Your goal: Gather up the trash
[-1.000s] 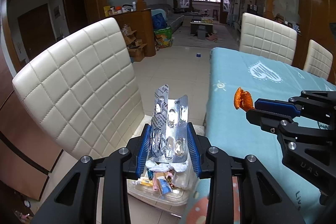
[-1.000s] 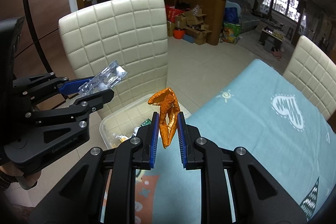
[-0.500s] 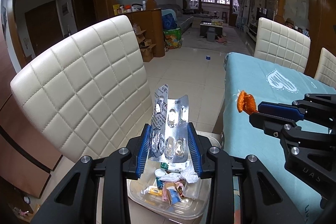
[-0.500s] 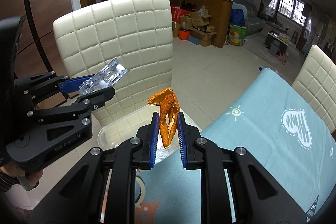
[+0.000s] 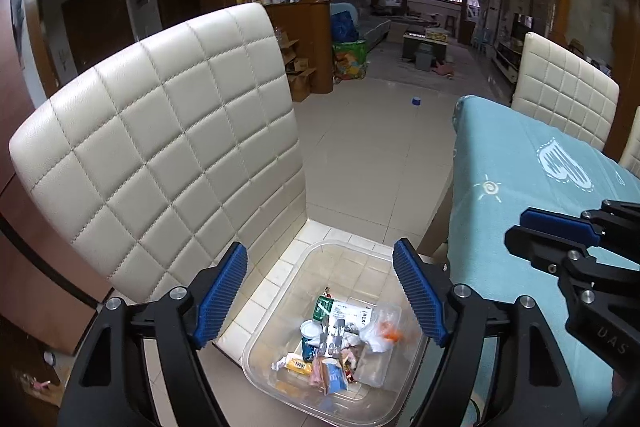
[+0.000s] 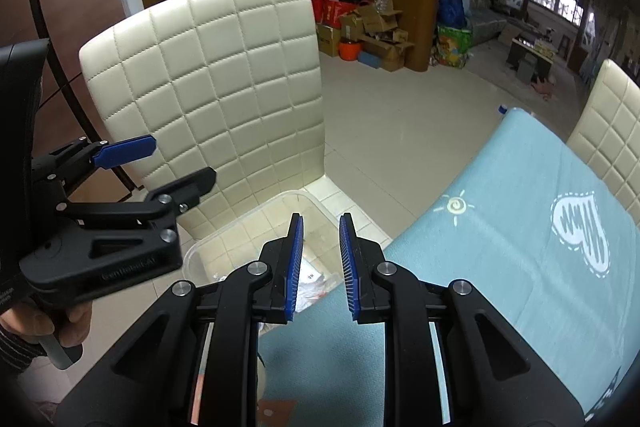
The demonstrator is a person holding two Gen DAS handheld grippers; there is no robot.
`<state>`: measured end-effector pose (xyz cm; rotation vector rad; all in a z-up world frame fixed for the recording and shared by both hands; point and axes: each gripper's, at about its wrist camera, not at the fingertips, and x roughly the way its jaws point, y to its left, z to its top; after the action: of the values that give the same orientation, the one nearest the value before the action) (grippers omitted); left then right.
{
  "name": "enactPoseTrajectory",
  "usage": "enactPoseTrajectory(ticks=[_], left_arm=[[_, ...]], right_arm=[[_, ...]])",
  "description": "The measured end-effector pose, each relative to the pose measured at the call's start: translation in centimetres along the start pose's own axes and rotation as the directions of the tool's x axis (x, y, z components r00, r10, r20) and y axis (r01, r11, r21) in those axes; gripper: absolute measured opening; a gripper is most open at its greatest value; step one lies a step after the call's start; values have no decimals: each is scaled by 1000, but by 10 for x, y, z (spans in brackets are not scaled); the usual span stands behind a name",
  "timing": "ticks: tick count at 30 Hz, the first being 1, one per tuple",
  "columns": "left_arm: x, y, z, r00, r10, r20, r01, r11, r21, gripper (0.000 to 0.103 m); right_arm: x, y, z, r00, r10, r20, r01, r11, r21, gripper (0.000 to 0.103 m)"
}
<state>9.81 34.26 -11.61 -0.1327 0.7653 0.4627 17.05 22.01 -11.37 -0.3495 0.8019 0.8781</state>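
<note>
both grippers spread, nothing pinched: left gripper [image 5: 320, 291] bottom center over clear plastic bin [image 5: 276, 339] on cream chair seat; blister pack [image 5: 332, 337] & orange peel [image 5: 390, 336] lie inside w/ wrappers. right gripper [image 6: 320, 267] lower center, bin [image 6: 200, 251] below.

right gripper [image 5: 552, 239] | body marked "UAS"; other lettering in both views too blurred to read

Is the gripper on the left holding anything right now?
No, the left gripper is wide open with nothing between its blue pads, just above the clear plastic bin of trash.
</note>
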Motion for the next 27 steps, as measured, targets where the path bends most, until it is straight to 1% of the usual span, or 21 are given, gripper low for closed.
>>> enactPoseTrajectory(ticks=[1,2,3,5,9,10,12,14,18,21,25,26,27], left_arm=[[-1,-1,0,1000,3,0,-3,1000,-1,74],[-1,-1,0,1000,3,0,-3,1000,-1,74],[-2,-1,0,1000,3,0,-3,1000,0,74],[-4,-3,-1,1000,1,2,-1,1000,3,74],[-10,-5,0,1000,1,8,-1,1000,4,74],[-13,-6,0,1000,1,12,-1,1000,3,74],[-18,-7,0,1000,4,19,-4,1000,1,74],[-25,-8,1,1000,12,26,-12,1000,-2,74],[-40,-8,2,999,6,35,-5,1000,-29,75],[-53,-12,4,999,-5,40,7,999,-54,75],[-80,-24,8,997,-24,74,28,998,-50,75],[-86,-27,8,996,-28,84,32,998,-47,77],[-95,-31,9,995,-31,99,35,998,-44,82]], right_arm=[[0,-2,-1,1000,3,-1,-3,1000,11,33],[-1,-4,-1,1000,6,1,-6,1000,19,57],[-5,-6,-2,1000,0,16,-1,999,37,75],[-12,-8,-3,998,-18,55,16,999,49,76],[-19,-7,-6,998,-32,54,30,999,43,77],[-22,-7,-7,998,-36,55,34,998,44,78],[-28,-6,-9,997,-51,62,48,998,49,86],[-36,-7,-11,995,-70,75,66,996,56,90],[-54,-9,-16,990,-112,88,105,992,75,96],[-70,-13,-18,985,-146,94,137,986,96,98],[-98,-18,-21,973,-198,119,182,974,134,99],[-107,-21,-23,970,-209,123,190,970,150,99],[-114,-23,-25,968,-220,123,200,967,161,99]])
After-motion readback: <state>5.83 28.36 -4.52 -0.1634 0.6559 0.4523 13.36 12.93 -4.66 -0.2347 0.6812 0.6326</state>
